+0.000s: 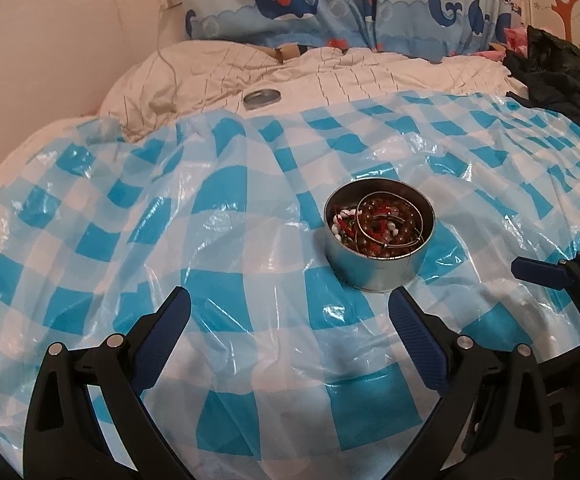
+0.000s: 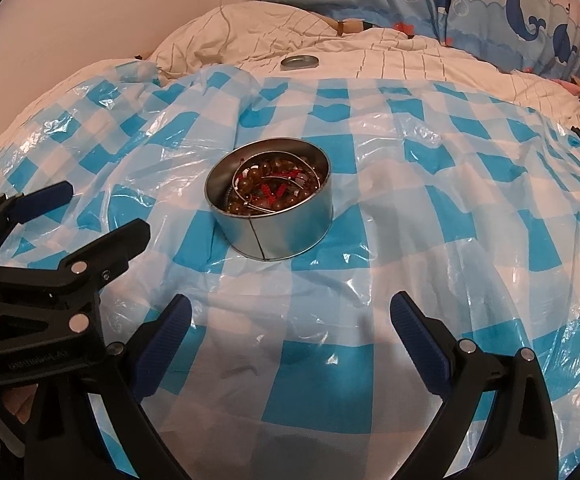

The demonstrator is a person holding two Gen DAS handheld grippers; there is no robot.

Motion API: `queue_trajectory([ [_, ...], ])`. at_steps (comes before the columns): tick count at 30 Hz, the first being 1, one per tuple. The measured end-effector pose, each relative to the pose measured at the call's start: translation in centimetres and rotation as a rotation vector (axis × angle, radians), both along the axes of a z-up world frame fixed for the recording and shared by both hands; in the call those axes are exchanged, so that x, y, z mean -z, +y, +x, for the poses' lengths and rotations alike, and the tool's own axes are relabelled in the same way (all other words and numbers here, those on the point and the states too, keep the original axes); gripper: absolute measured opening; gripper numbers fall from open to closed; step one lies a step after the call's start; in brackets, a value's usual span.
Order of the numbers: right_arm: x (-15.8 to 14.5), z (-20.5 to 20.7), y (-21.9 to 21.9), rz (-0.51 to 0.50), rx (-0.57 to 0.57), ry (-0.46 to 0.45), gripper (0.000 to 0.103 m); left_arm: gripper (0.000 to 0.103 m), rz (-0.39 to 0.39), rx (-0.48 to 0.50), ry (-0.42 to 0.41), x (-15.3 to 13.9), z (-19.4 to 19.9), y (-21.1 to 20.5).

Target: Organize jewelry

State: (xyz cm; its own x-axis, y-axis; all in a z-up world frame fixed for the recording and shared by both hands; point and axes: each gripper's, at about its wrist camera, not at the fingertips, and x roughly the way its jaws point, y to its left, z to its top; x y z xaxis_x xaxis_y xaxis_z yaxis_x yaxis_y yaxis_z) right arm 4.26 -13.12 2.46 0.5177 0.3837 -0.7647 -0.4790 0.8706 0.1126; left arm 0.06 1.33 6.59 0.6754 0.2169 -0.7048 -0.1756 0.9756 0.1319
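A round metal tin (image 1: 379,256) is seen standing upright on a blue-and-white checked plastic sheet (image 1: 230,208) spread over a bed, filled with brown bead bracelets (image 2: 274,190), red cord and thin wire hoops (image 1: 389,220). The left tongs (image 1: 290,312) are held wide apart and empty, short of the tin, which sits ahead and slightly right. The right tongs (image 2: 290,316) are likewise spread wide, gripping nothing, with the tin ahead. What appears to be the tin's lid (image 2: 299,62) is left well apart on the white quilt (image 2: 409,60) near whale-print bedding (image 1: 329,4).
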Motion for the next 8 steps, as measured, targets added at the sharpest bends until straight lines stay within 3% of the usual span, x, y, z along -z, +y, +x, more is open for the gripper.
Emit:
queue_trajectory([
  [8,-0.02,-0.04,-0.04,0.001,0.002,0.001,0.095,0.095,0.018,-0.009,0.007,0.1,0.52,-0.26],
])
